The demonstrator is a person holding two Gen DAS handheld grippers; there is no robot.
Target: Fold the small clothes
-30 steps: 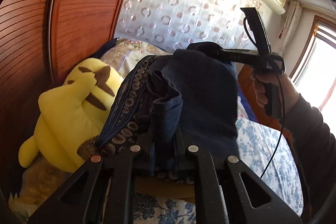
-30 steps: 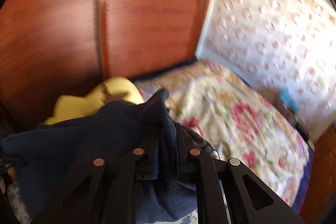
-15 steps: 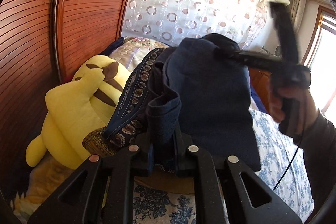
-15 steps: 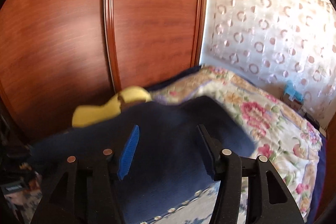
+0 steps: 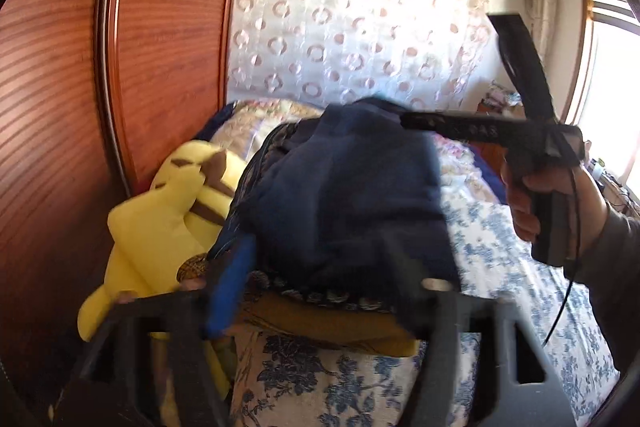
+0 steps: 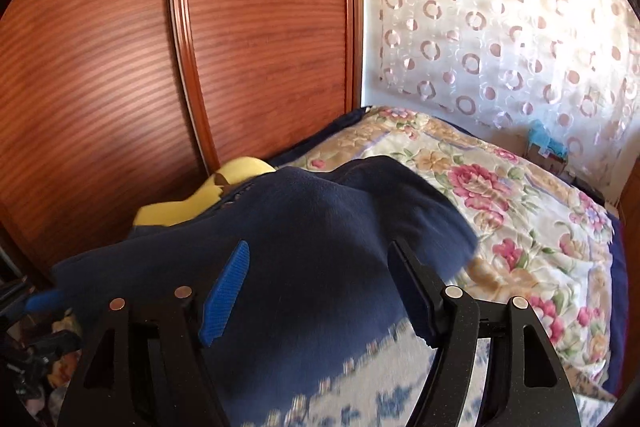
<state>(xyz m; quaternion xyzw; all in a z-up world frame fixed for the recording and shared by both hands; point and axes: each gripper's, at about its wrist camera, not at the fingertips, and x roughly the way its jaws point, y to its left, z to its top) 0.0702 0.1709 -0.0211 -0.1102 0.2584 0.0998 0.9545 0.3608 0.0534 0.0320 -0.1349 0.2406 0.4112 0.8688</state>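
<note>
- Reddish wood wardrobe doors [image 6: 260, 39] fill the 9 to 12 o'clock side of both views, a circle-patterned curtain [image 5: 360, 27] hangs beyond, and a bed [image 5: 520, 247] in blue-flowered sheets runs below.
- On the bed, a navy garment [image 5: 344, 195] sits bunched on top of a patterned cloth [image 5: 256, 179], just beside a yellow plush toy [image 5: 160, 219] at 9 o'clock.
- At 6 o'clock in its own view, the left tool [image 5: 320, 291] has just been spreading its jaws; they stand apart with the garment's near edge between them, no pad pressing.
- From its own camera, the right tool [image 6: 320, 291] has likewise just been opening; the blue pad [image 6: 224, 295] and its partner stand clear, fabric lying loose between.
- At 3 o'clock, the person's hand [image 5: 552, 203] grips the right tool's handle.
- My read: the garment has been let go onto the pile, yet it looks rumpled rather than squared, so neat folding appears mostly undone.
</note>
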